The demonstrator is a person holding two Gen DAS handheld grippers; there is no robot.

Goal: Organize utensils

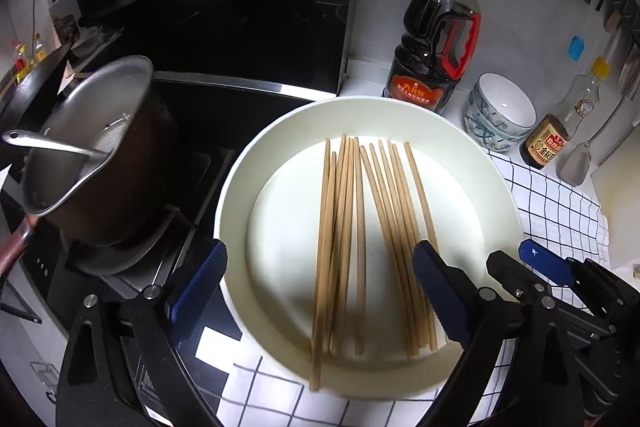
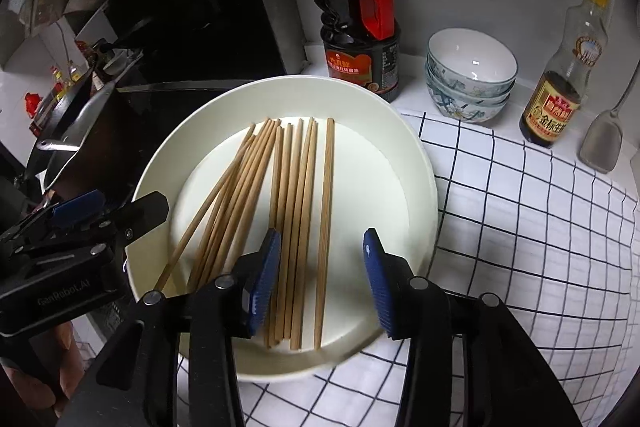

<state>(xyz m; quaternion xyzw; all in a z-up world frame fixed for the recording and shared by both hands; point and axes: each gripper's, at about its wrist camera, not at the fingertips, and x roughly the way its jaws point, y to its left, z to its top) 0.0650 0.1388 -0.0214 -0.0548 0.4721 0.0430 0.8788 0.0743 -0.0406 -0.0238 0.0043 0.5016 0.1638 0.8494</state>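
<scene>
Chopsticks (image 1: pixel 352 247) in white basin (image 1: pixel 460 131), soy bottle (image 1: pixel 436 39), bowls (image 1: pixel 500 115) behind.

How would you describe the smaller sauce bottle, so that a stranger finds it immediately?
Start at the white basin holding chopsticks. Right of the stacked bowls stands the smaller sauce bottle. Unlike the big red-capped bottle, it has a yellow cap and is mostly empty.

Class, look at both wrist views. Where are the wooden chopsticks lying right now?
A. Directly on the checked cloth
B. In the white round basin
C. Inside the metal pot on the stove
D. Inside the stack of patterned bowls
B: the chopsticks lie loose on the floor of the white basin, with both grippers open and holding nothing.
</scene>
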